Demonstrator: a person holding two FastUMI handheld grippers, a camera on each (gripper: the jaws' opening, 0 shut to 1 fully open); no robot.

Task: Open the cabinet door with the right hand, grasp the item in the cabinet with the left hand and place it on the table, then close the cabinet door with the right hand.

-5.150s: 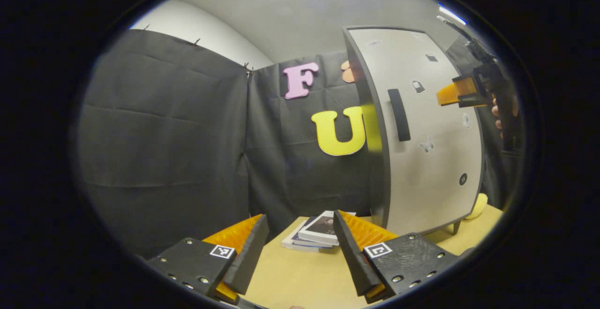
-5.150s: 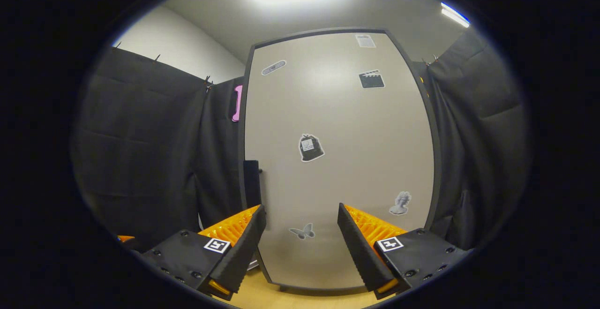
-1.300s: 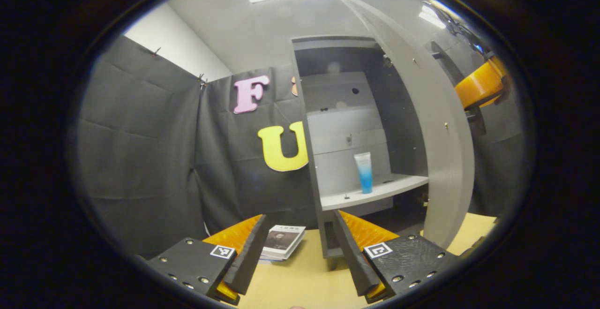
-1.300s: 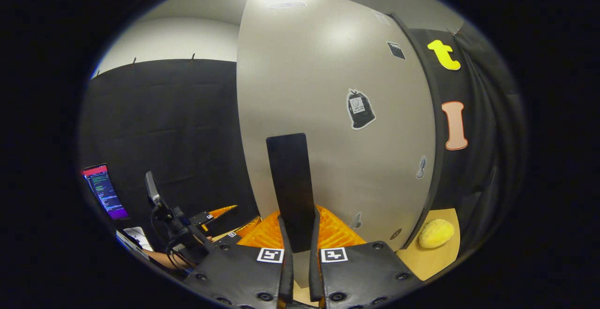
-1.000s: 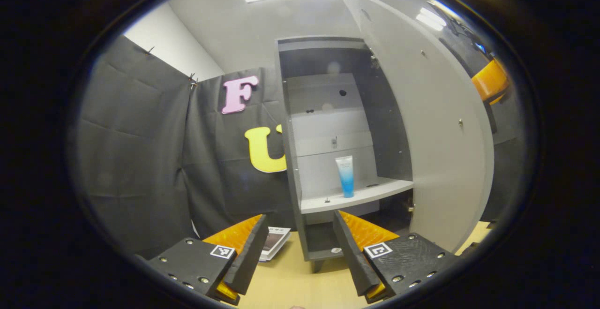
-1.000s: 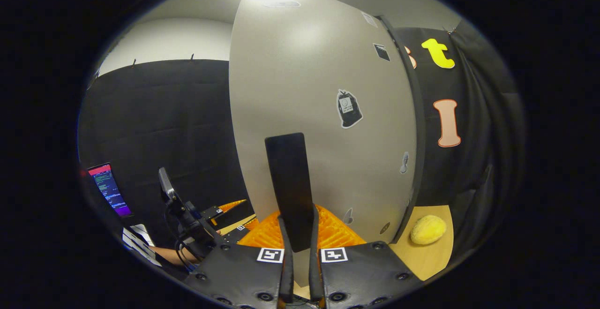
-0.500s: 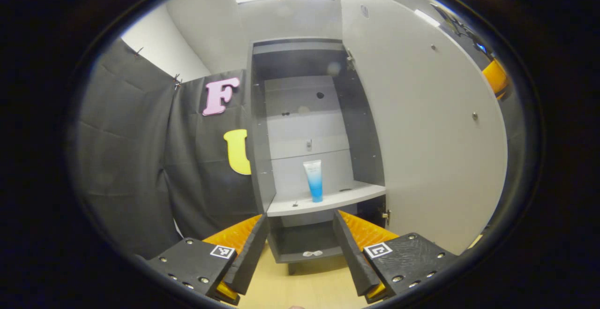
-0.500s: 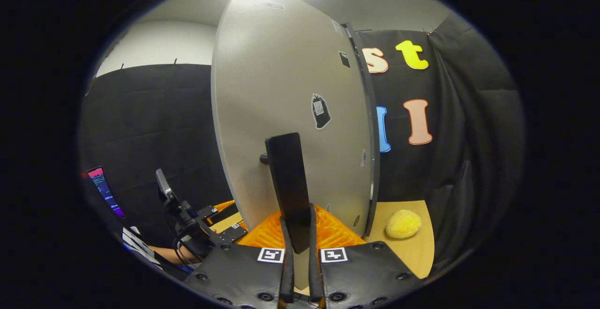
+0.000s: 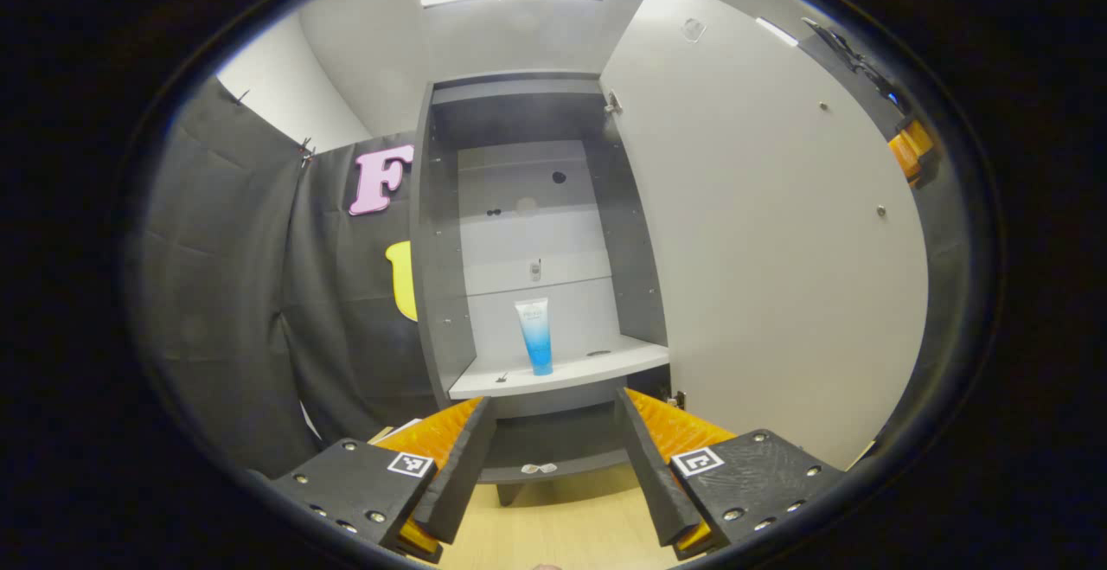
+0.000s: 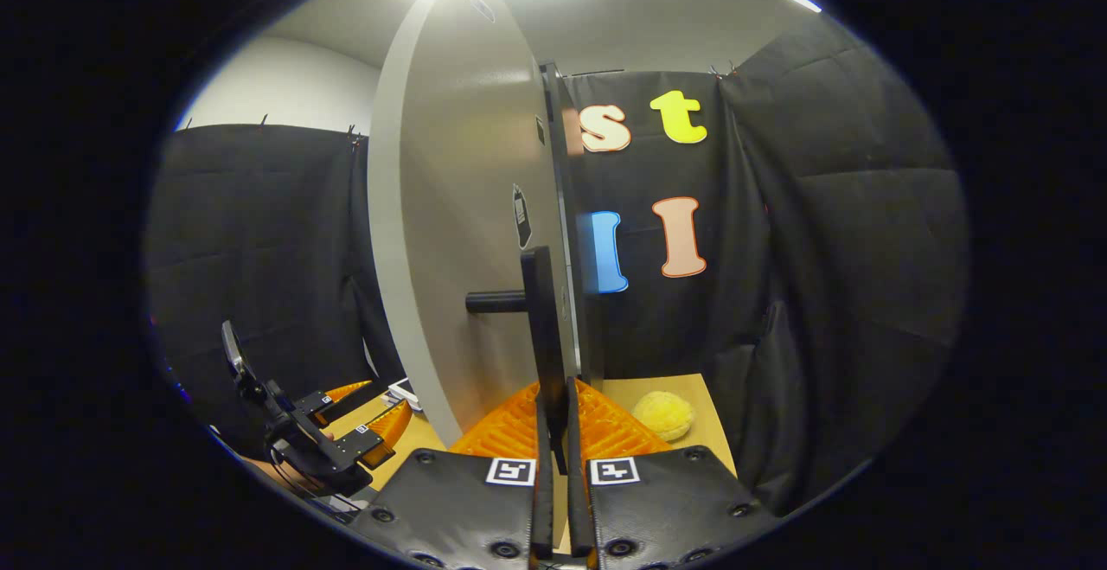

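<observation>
The grey cabinet (image 9: 441, 233) stands open, its pale door (image 9: 770, 233) swung wide to the right. A white and blue tube (image 9: 535, 336) stands upright on the middle shelf (image 9: 597, 369). My left gripper (image 9: 549, 445) is open, held in front of the cabinet below the shelf, well short of the tube. In the right gripper view my right gripper (image 10: 553, 432) is shut on the door's black handle (image 10: 545, 336), with the door (image 10: 458, 207) seen nearly edge on. The left gripper (image 10: 346, 432) and the hand holding it show low at the left there.
The wooden table (image 9: 562, 527) runs under the cabinet. A small white object (image 9: 538, 468) lies on the cabinet's bottom shelf. A yellow fuzzy ball (image 10: 664, 415) sits on the table (image 10: 700, 432) behind the door. Black cloth walls close in on both sides.
The door has swung from shut to wide open, pulled by my right gripper on its handle. The left gripper has turned to face the cabinet's inside, bringing the tube toward the centre.
</observation>
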